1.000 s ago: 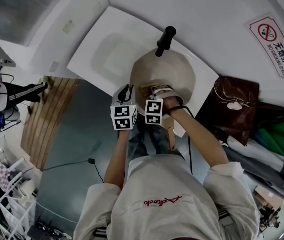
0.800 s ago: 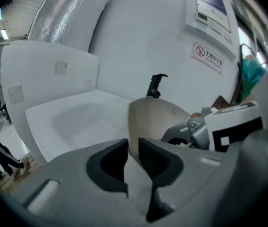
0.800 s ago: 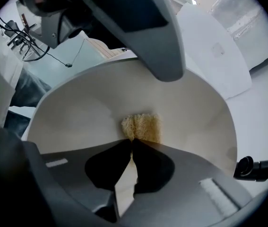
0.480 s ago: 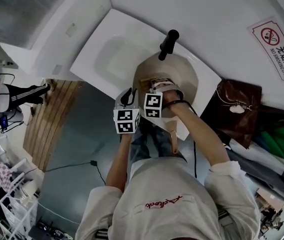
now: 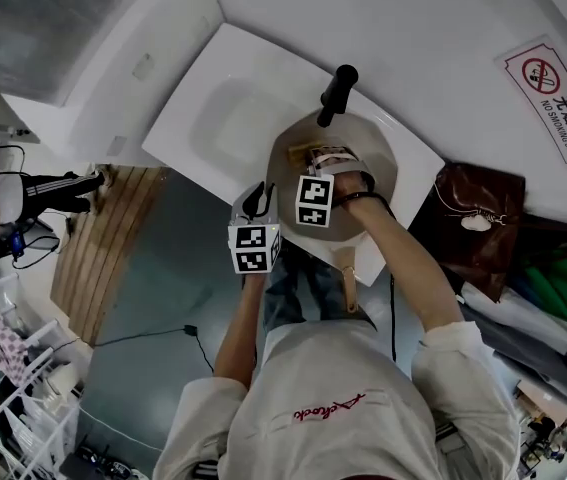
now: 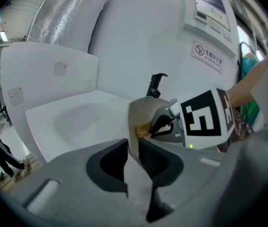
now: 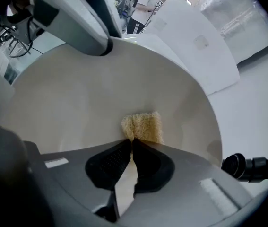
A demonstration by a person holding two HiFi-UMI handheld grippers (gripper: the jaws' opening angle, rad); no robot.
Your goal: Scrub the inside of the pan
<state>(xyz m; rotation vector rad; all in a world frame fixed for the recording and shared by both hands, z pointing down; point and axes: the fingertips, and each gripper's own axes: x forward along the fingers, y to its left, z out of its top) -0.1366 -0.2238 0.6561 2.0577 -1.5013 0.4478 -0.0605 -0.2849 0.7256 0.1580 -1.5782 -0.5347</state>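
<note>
Here pan rim clamped in left gripper

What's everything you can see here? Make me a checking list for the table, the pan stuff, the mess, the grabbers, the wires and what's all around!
Surface: white moulded tray, with the pan resting on it.
Job's things: beige pan with a black handle; yellow scrubber pressed against the pan's inside.
Clutter: brown bag beside the tray.
Grippers: left gripper clamped on the pan's rim; right gripper clamped on the scrubber.
Cables: black cable lying on the floor.
Surroundings: no-smoking sign on the wall; wooden slats on the floor.
</note>
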